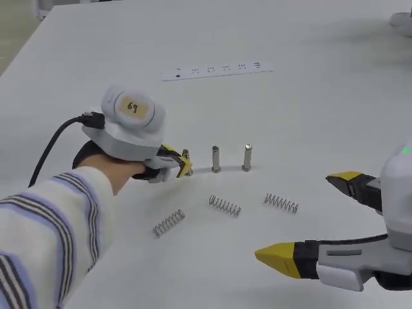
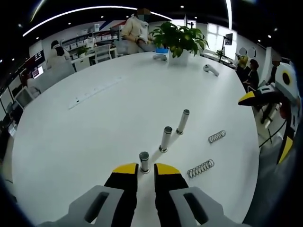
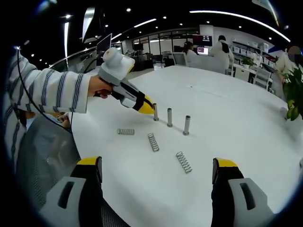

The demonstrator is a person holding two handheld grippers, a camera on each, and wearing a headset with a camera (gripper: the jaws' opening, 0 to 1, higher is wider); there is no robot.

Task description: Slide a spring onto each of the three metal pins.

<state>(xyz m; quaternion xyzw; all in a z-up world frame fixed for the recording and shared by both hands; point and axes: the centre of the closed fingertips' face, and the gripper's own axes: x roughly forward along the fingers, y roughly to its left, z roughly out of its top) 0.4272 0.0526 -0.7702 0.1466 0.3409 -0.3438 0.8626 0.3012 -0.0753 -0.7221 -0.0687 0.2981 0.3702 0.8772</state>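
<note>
Three springs lie loose on the white counter, on the near-edge side of a row of three upright metal pins. The left gripper has narrow jaws flanking the end pin; whether they pinch it, I cannot tell. The right gripper hovers near the springs, jaws wide and empty.

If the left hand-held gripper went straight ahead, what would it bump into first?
The nearest metal pin. It stands upright right at the tips of the left hand-held gripper, in line with the narrow gap between its jaws. I can't tell if they already touch it.
</note>
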